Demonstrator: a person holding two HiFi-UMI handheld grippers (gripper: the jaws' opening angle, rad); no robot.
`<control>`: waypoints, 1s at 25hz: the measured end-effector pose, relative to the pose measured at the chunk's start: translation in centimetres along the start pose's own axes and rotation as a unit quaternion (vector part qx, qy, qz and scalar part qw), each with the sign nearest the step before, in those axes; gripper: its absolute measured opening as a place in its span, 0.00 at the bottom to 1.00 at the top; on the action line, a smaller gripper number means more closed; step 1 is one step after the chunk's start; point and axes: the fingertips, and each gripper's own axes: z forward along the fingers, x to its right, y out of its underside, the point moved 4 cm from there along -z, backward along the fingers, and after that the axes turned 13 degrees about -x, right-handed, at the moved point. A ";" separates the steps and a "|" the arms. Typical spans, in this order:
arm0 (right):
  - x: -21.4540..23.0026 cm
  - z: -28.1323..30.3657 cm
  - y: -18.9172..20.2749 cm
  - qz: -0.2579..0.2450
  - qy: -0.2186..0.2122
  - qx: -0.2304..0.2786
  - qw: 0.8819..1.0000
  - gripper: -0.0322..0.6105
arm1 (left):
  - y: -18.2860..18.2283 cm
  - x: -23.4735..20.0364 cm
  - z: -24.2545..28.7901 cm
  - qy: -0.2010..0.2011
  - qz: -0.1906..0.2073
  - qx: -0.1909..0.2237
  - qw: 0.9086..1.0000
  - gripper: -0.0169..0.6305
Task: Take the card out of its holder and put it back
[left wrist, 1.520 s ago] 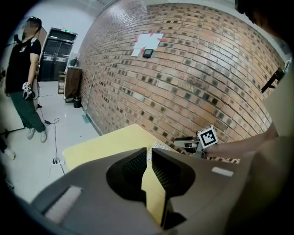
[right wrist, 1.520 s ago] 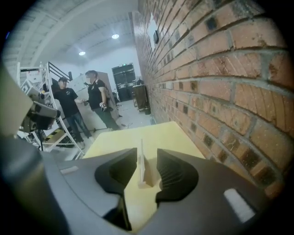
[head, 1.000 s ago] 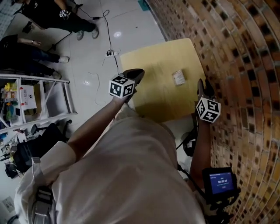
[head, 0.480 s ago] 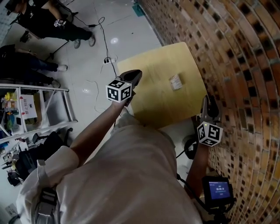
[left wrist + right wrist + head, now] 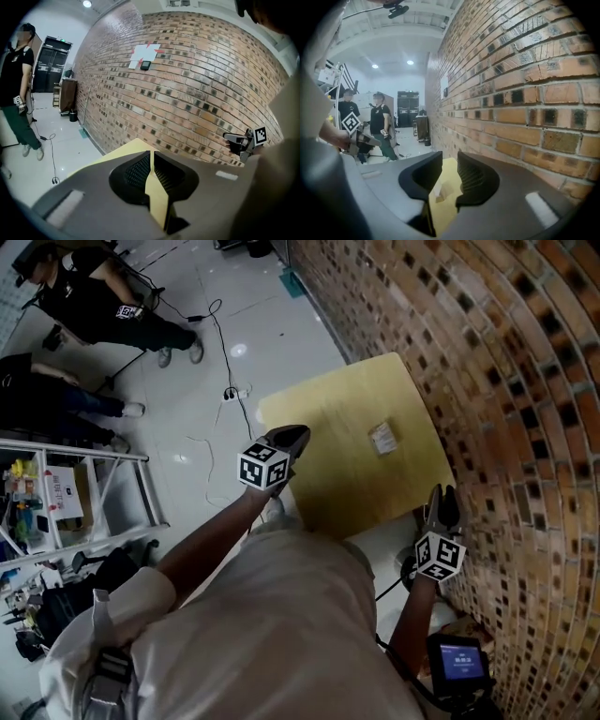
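- Nothing's been grabbed yet as far as I can tell. The card holder (image 5: 382, 438) lies flat on the yellow table (image 5: 323, 409), over on the table's 3 o'clock side, the side along the brick wall (image 5: 506, 381). It's too small for me to say whether the card is sitting inside it.
- The left gripper (image 5: 295, 433) hangs over the table's 9 o'clock edge. Its jaws are together with nothing in them, and only a sliver of table top shows through the slit. My guess is it's parked there so it can come in and pin the holder down while the other gripper works the card.
- The right gripper (image 5: 441, 495) is off the table altogether, just past the near corner and close along the wall. Its jaws are apart but closing, with nothing between them to bite on. In the right gripper view the holder shows through the gap, lying further up the table, so the gripper looks roughly lined up on it.
- In the head view the holder is at about 11 o'clock from the right gripper and well apart from it. From the left gripper it's at about 3 o'clock, also well apart, with bare table between.
- To me this reads as the approach stage, and neither gripper is near enough to touch the holder.
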 end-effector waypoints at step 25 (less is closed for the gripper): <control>-14.5 -0.4 1.1 -0.069 0.008 -0.059 0.996 0.11 | 3.4 -5.5 -4.9 0.058 0.001 -0.017 0.998 0.09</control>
